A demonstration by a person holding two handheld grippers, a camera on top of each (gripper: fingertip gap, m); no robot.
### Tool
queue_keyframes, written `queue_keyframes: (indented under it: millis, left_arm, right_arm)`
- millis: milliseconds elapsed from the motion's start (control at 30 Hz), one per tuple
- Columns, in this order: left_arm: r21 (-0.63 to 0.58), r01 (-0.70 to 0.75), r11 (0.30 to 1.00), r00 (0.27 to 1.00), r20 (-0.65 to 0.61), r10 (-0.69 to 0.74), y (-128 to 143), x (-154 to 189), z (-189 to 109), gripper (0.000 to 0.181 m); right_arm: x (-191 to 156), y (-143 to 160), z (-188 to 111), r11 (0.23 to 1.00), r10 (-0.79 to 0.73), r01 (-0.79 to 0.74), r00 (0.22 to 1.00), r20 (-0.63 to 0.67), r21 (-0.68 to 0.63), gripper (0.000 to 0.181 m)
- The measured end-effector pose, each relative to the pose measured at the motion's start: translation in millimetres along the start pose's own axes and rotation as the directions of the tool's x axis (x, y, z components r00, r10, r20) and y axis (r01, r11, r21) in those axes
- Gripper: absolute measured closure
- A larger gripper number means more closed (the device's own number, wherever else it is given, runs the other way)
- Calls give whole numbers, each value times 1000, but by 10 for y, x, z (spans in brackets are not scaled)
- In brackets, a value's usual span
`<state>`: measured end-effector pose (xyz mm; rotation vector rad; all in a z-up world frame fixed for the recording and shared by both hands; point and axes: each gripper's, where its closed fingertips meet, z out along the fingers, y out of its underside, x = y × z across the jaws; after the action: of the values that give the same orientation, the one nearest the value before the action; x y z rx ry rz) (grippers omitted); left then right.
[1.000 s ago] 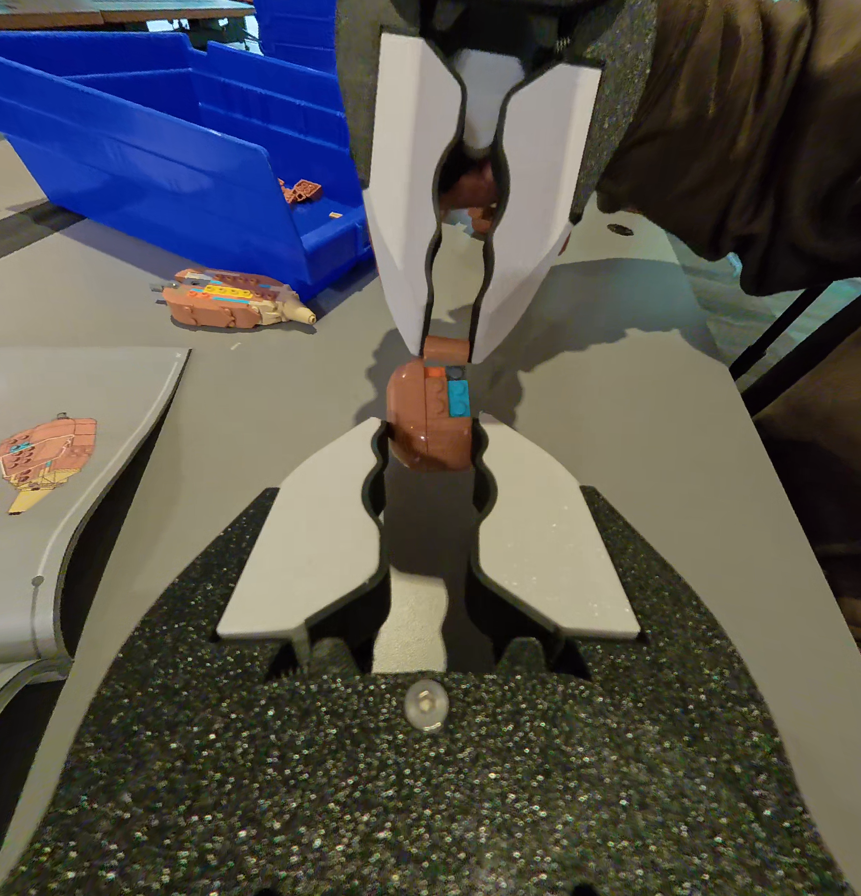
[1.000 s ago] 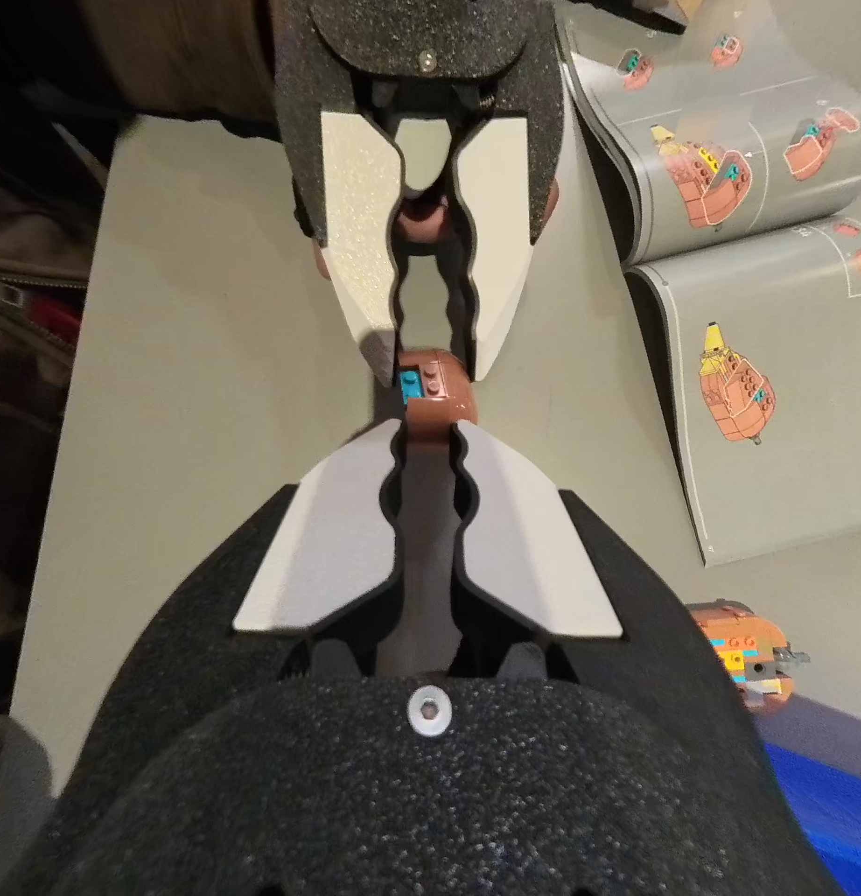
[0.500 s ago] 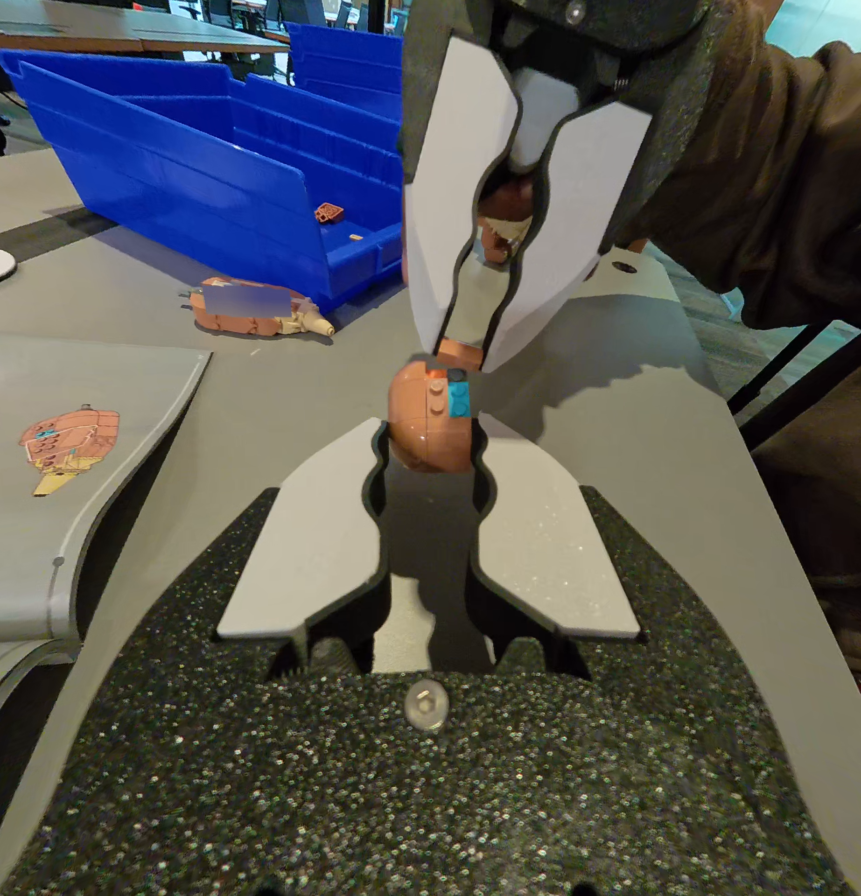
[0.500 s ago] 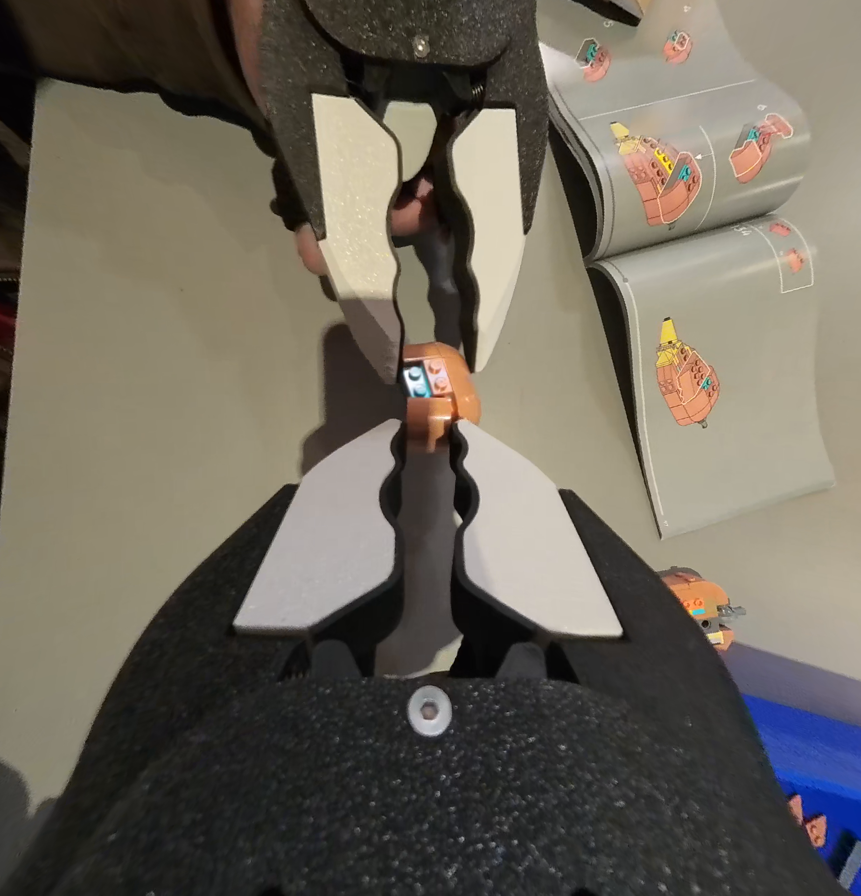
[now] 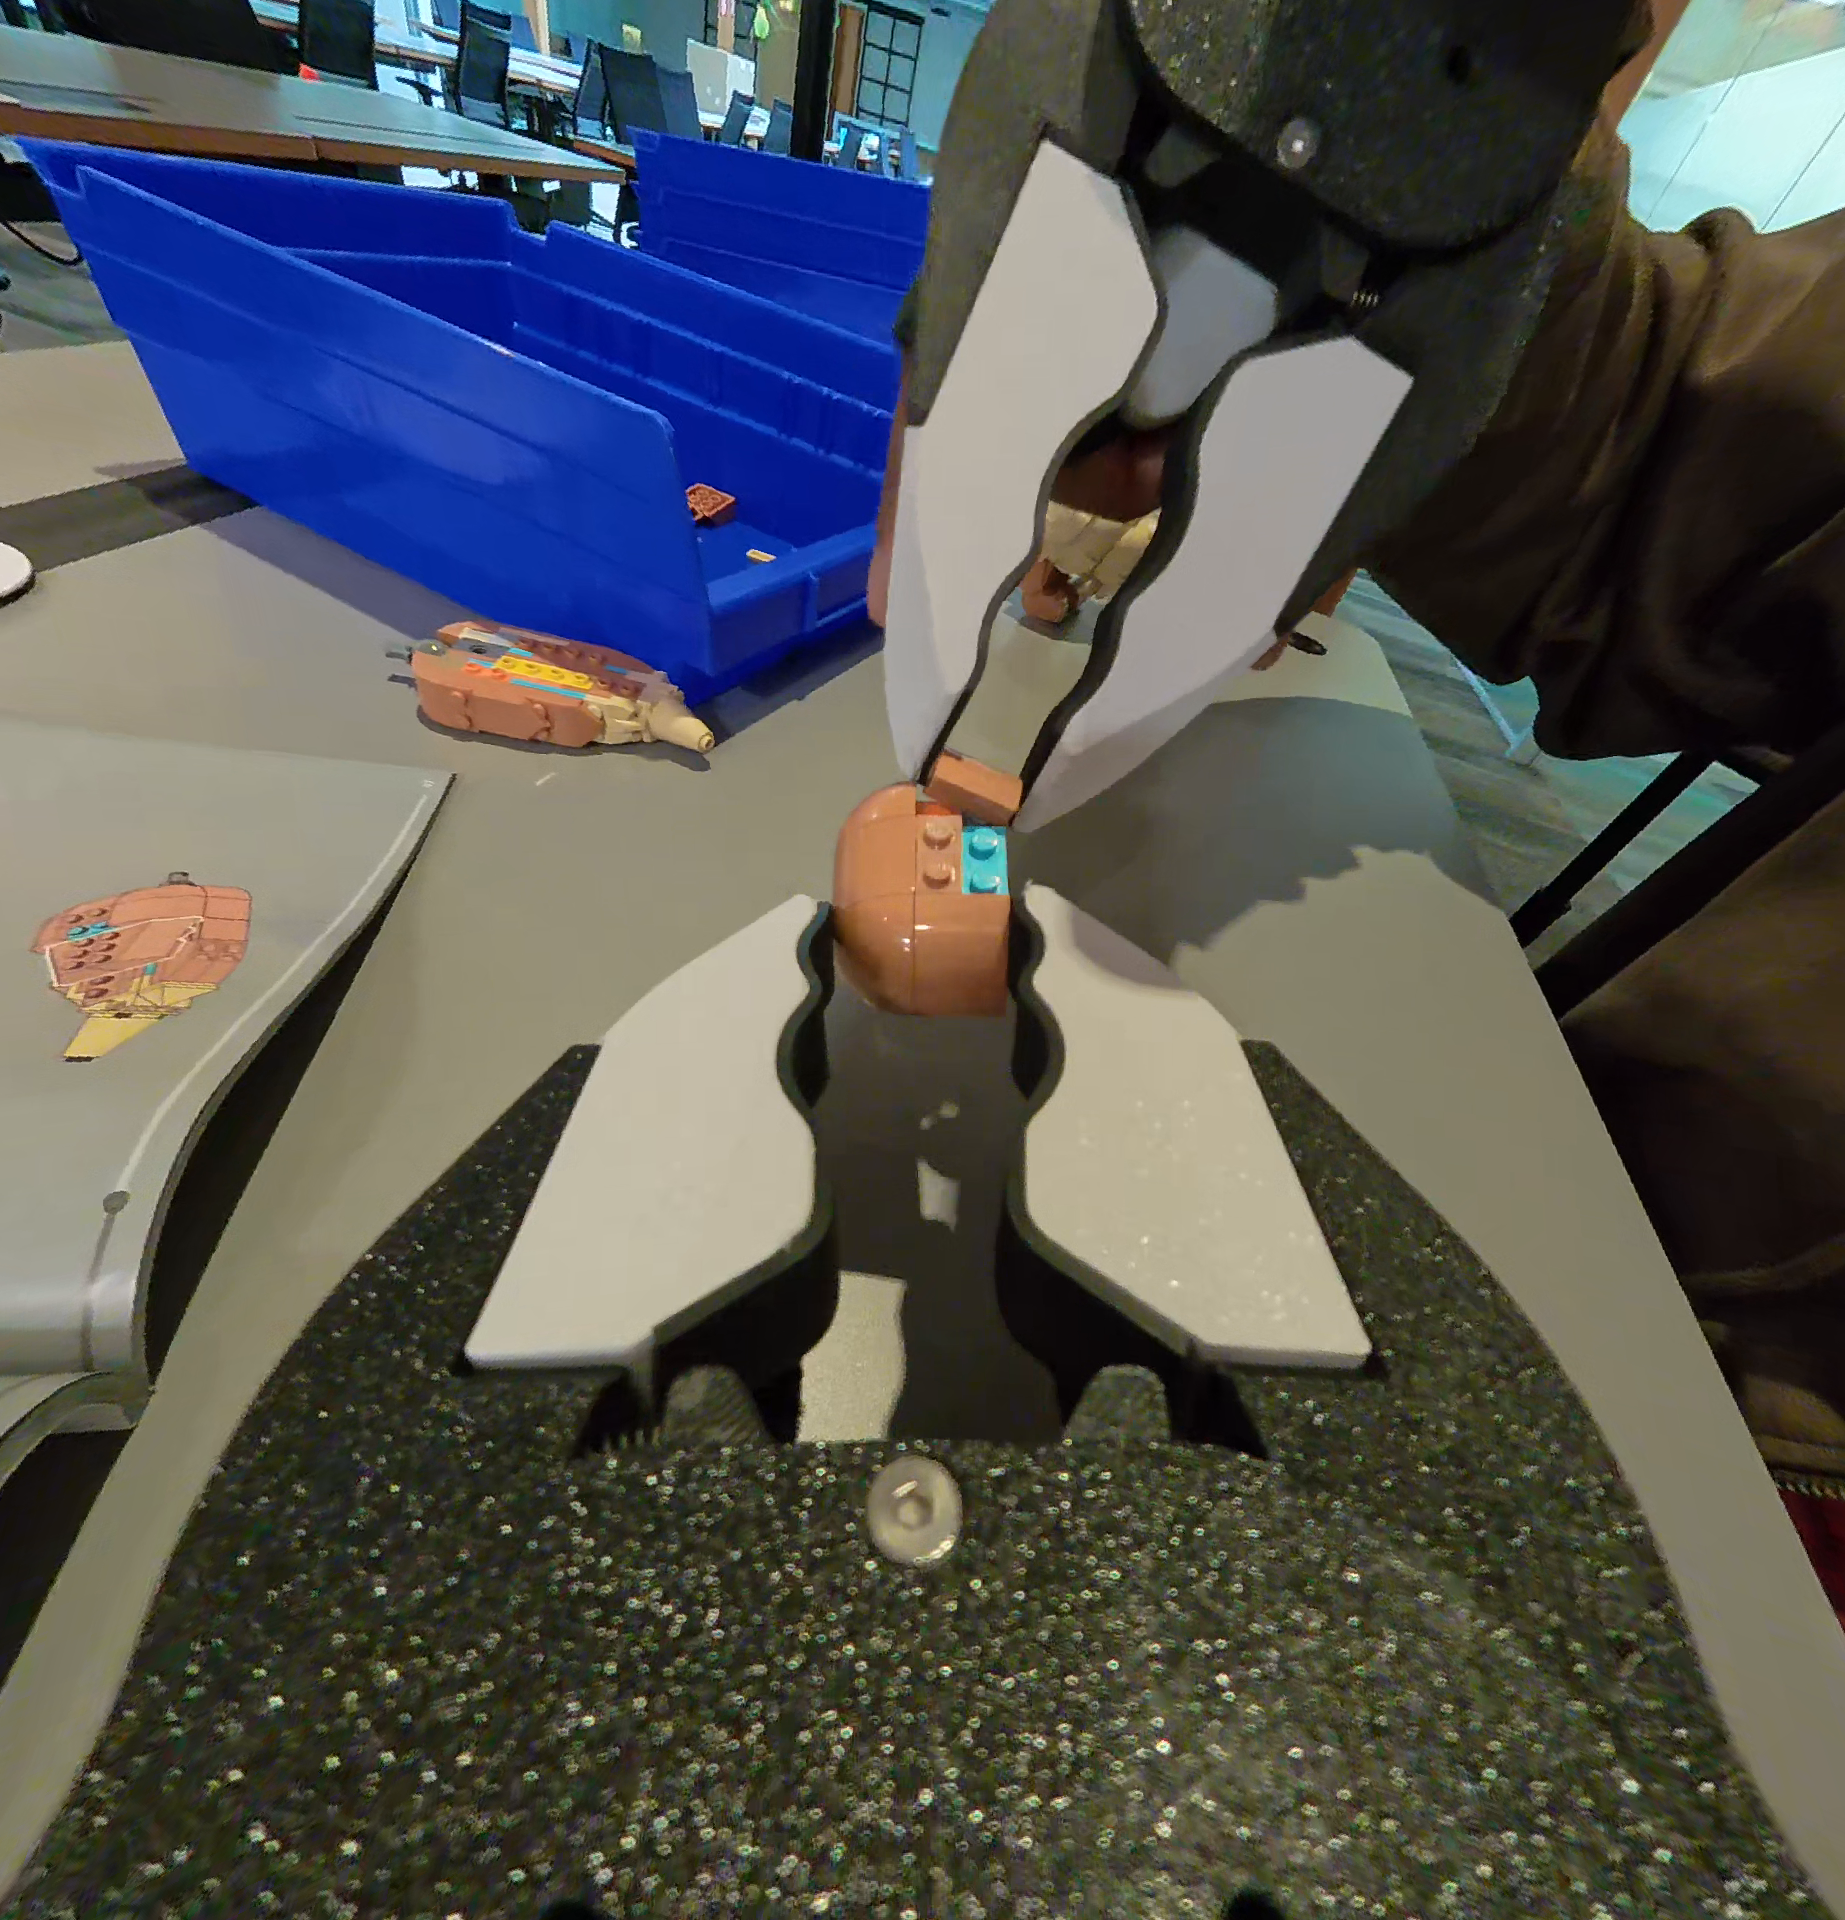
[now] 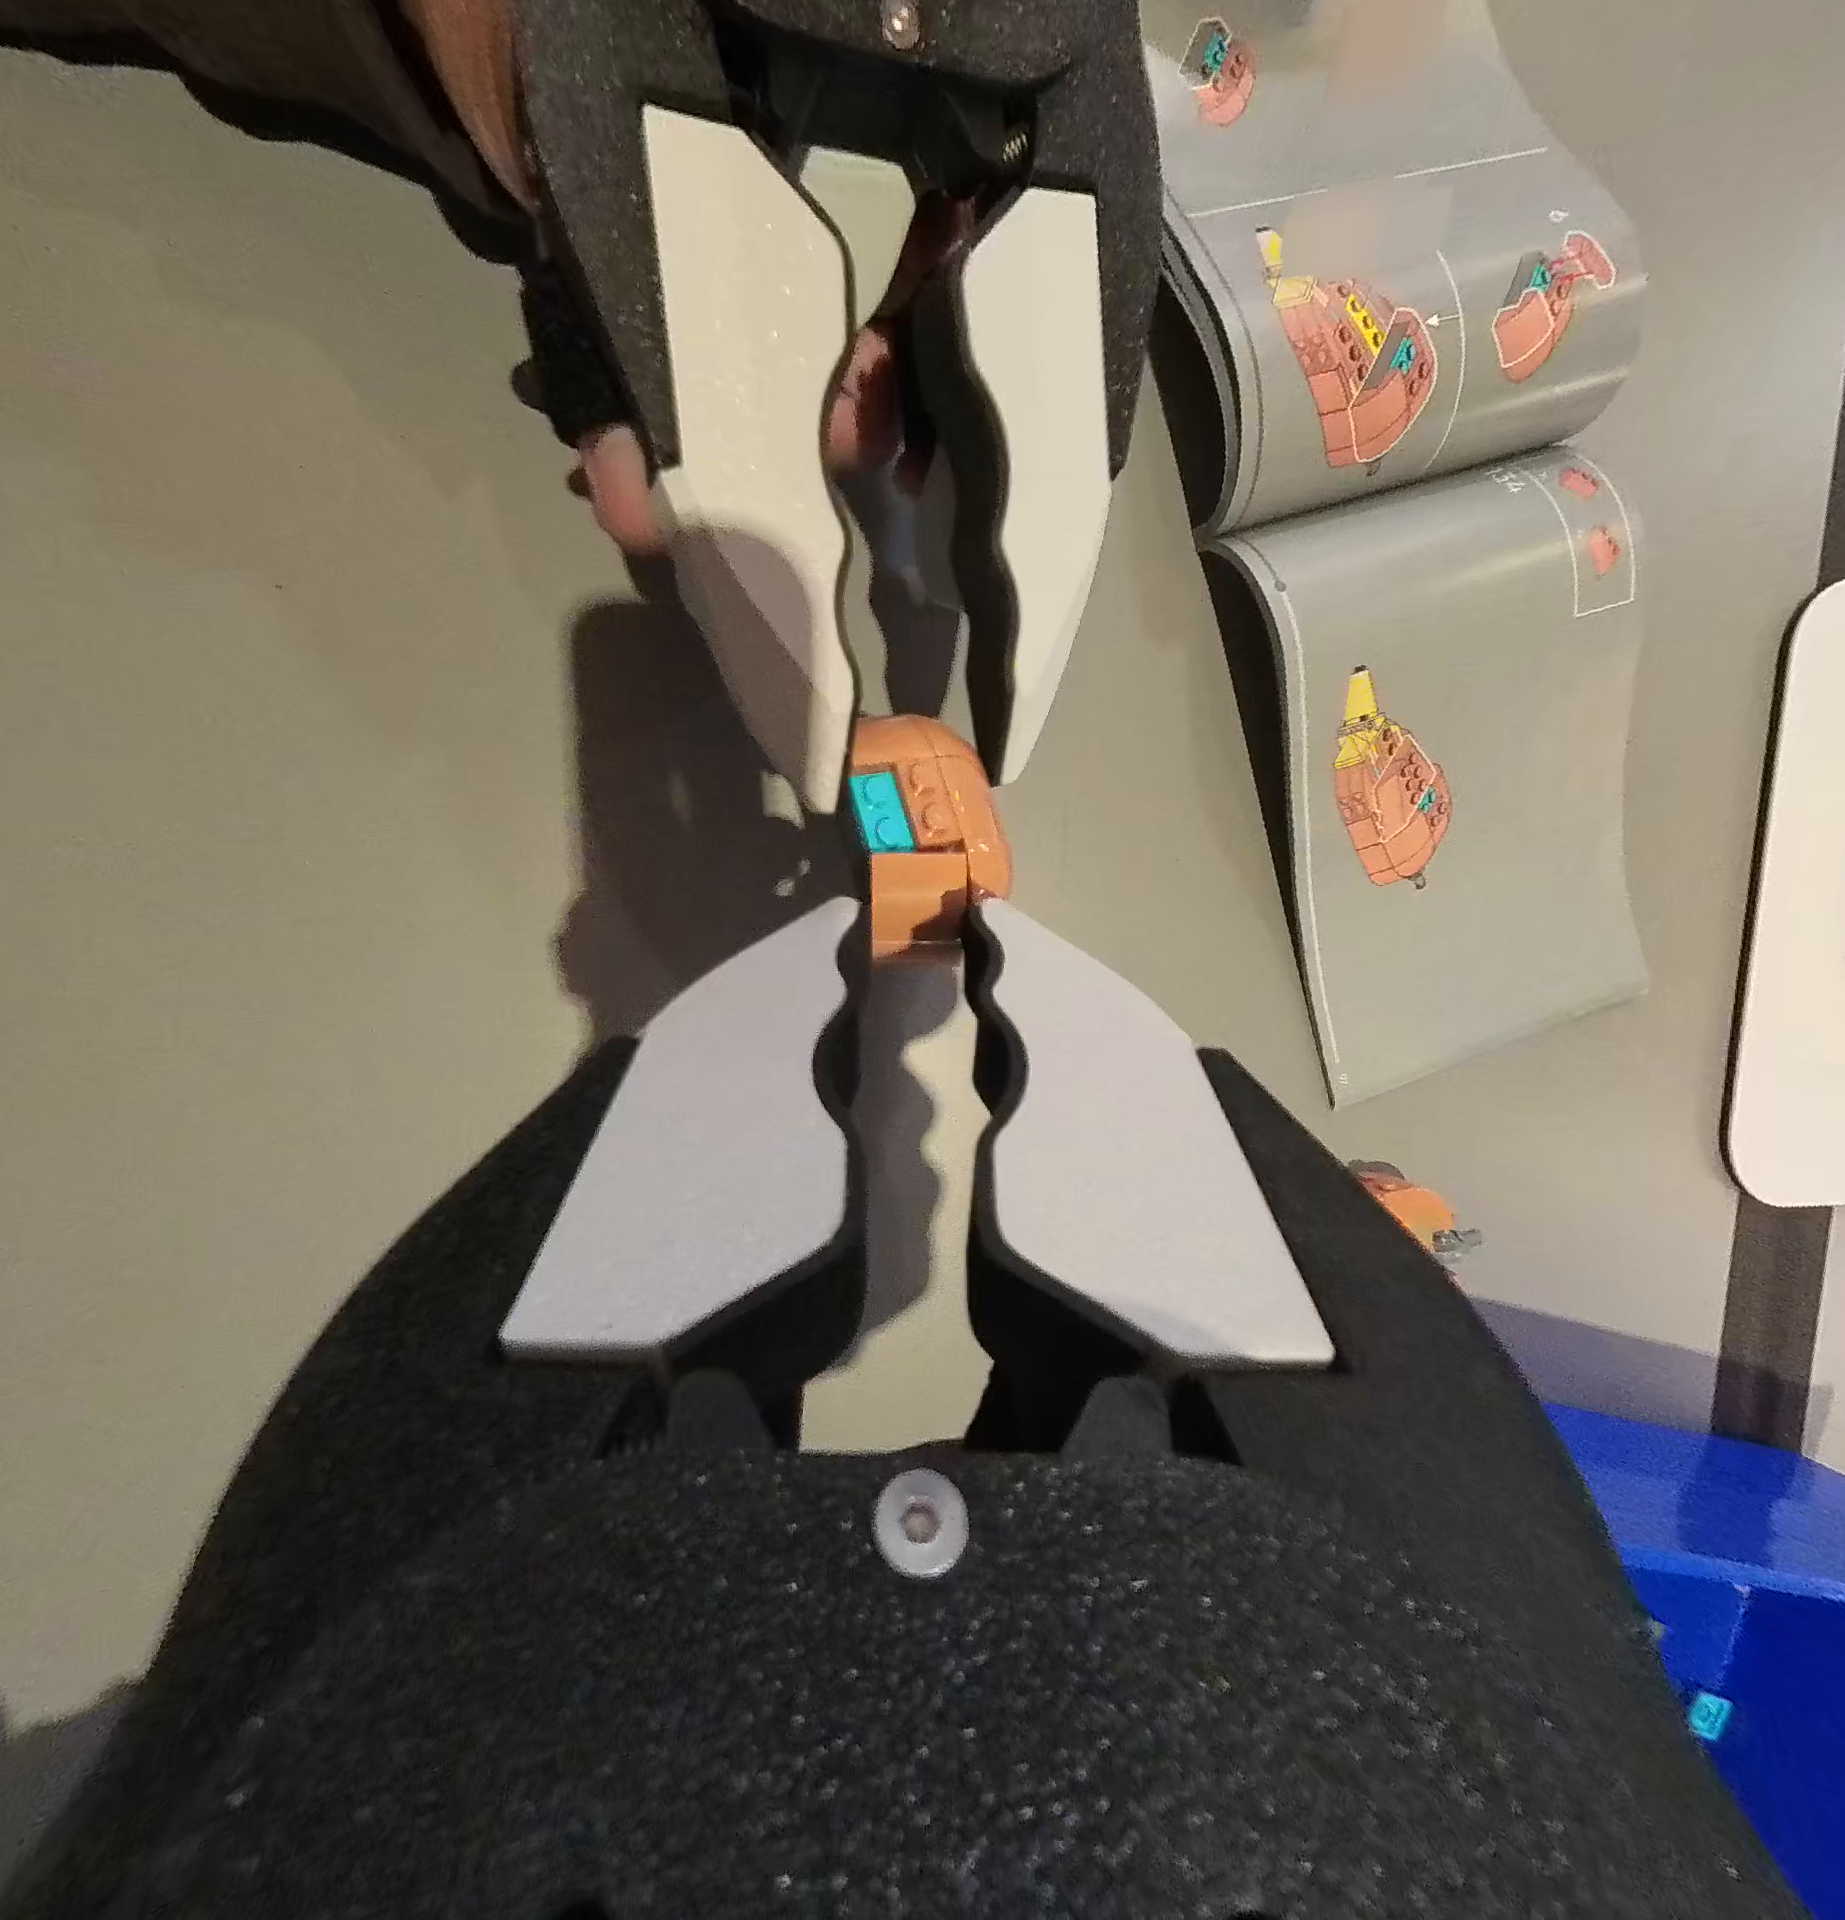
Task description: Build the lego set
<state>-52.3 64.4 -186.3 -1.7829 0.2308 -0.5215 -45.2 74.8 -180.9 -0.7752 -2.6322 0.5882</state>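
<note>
Grey table (image 5: 1261,997) – tongs (image 5: 918,914) meet mid-surface – brick (image 5: 975,784)

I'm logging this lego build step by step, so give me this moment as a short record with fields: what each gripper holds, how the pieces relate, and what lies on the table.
left gripper: shut on the rounded brown sub-assembly
right gripper: shut on the small brown brick
relation: small brown brick sits at the sub-assembly's studded top edge, beside its teal plate; seating cannot be told
table: partly built model, blue bin, open instruction booklet
</note>
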Motion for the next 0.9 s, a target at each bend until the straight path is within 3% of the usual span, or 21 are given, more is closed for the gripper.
queue_keyframes:
  millis: [500, 900]
  left_arm:
    - [23, 29, 999, 999, -26, -29, -27, 13, -17, 149]
    - [30, 45, 999, 998, -33, -44, -34, 12, -18, 149]
  right_arm:
    - [42, -48, -37, 1000, -28, 28, 996, -83, 0, 157]
    - [16, -90, -24, 998, -62, 63, 994, -90, 15, 162]
